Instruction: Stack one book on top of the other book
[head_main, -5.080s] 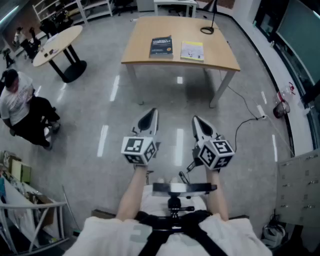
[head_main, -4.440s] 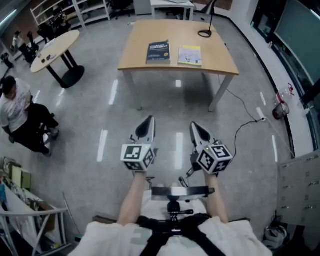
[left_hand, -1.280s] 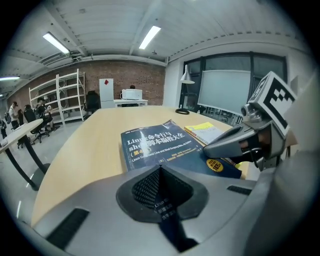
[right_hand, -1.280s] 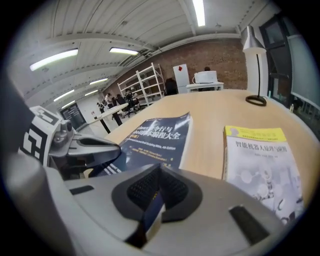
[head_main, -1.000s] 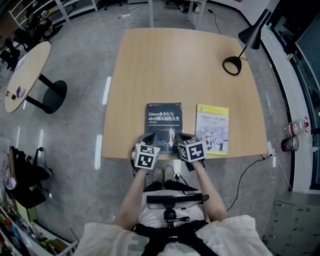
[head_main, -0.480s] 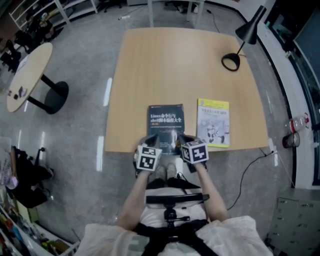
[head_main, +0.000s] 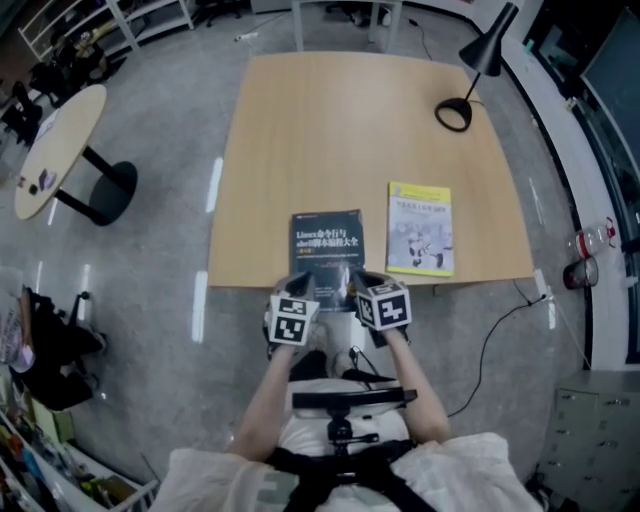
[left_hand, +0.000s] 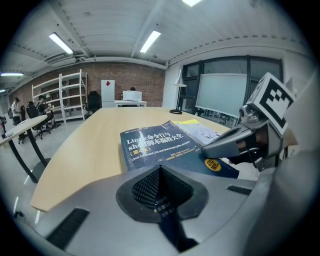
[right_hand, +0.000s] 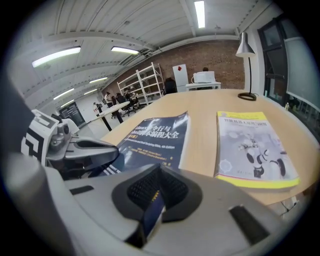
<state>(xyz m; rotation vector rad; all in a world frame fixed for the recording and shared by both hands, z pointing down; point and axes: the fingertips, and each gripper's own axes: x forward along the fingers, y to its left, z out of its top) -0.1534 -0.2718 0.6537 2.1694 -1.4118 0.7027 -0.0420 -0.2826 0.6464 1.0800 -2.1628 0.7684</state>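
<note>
Pale wooden worktop (head_main: 350, 130) fills the middle of the head view, with a black desk lamp (head_main: 483, 52) at its upper right corner and grey floor all around. Both books lie flat and closed near the lower edge, side by side with a strip of bare wood between them, so nothing is stacked yet. The dark blue book (head_main: 327, 245) sits lower centre, glossy, with white title print and a gold seal. The thinner yellow-bordered book (head_main: 420, 228) lies to its right, its grey cover showing a robot drawing. The left gripper (head_main: 303, 282) and right gripper (head_main: 357, 278) sit at the dark book's near edge, both clenched on nothing, probably lined up to take that book first.
</note>
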